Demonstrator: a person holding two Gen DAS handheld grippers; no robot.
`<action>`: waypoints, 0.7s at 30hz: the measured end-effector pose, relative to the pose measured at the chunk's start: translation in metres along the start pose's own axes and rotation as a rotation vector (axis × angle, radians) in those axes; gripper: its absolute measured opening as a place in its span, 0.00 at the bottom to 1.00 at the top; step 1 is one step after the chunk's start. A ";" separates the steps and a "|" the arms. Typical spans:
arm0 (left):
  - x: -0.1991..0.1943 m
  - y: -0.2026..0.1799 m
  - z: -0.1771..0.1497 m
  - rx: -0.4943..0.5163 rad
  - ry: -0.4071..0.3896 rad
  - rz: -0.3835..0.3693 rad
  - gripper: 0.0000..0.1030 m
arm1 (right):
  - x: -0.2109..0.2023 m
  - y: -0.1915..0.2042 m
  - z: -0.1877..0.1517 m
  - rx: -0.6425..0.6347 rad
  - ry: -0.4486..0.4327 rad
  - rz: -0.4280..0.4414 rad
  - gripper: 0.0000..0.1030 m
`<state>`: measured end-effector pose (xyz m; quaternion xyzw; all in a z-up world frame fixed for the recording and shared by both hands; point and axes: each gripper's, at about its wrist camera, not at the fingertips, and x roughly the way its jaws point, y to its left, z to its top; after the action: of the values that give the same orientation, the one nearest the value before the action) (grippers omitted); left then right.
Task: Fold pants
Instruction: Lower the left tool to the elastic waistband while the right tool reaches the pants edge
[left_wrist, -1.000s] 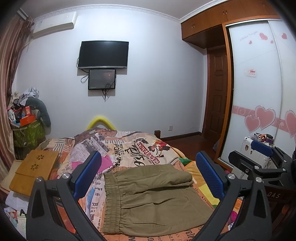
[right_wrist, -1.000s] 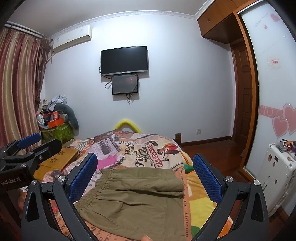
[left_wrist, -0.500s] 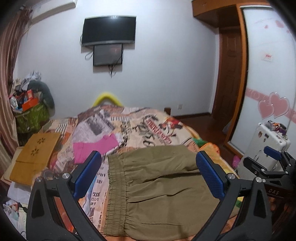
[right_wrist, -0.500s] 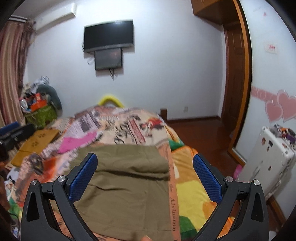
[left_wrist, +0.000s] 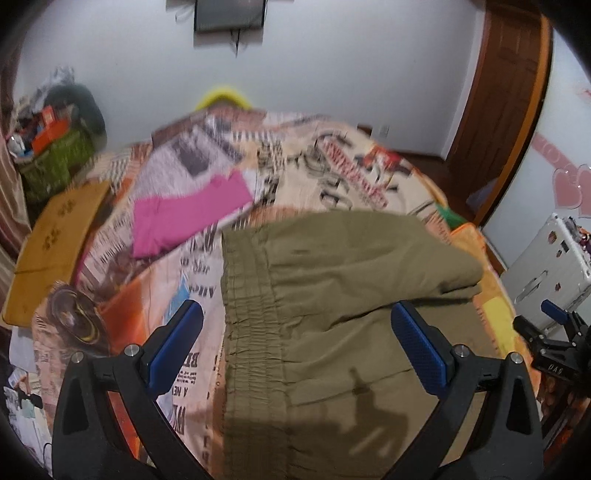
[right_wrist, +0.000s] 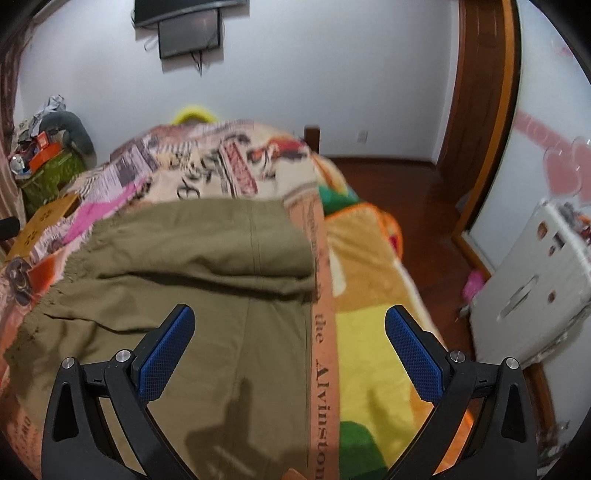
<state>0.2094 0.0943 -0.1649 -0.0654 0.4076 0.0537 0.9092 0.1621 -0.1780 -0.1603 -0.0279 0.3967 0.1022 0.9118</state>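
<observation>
Olive-green pants (left_wrist: 332, 302) lie folded on the bed, elastic waistband (left_wrist: 247, 314) on the left, one layer doubled over at the far side. My left gripper (left_wrist: 295, 332) hovers open above the waistband end, nothing between its blue pads. In the right wrist view the same pants (right_wrist: 207, 280) fill the lower left, their right edge along the printed bedspread border. My right gripper (right_wrist: 290, 339) is open over that right edge, holding nothing. The right gripper (left_wrist: 557, 325) also shows at the far right of the left wrist view.
The bed (left_wrist: 332, 162) carries a newspaper-print spread with a pink garment (left_wrist: 184, 214) at the far left. A wooden tray (left_wrist: 55, 240) and a cluttered green bin (left_wrist: 55, 162) stand left of the bed. A white suitcase (right_wrist: 528, 288) and wooden floor (right_wrist: 406, 192) lie right.
Both grippers have tilted downward and moved closer over the pants; the wall TV has slid out of the top of view. Both stay open and the pants have not moved.
</observation>
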 end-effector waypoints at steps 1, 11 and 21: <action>0.012 0.005 0.000 0.003 0.029 0.016 1.00 | 0.006 0.001 0.001 0.001 0.010 0.005 0.99; 0.077 0.031 -0.008 0.061 0.208 0.036 0.83 | 0.063 -0.011 0.008 0.006 0.162 0.097 0.67; 0.110 0.040 -0.020 0.059 0.316 -0.009 0.83 | 0.099 -0.004 0.004 -0.027 0.280 0.197 0.43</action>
<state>0.2614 0.1355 -0.2636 -0.0484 0.5465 0.0267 0.8356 0.2316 -0.1654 -0.2304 -0.0150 0.5195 0.1913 0.8327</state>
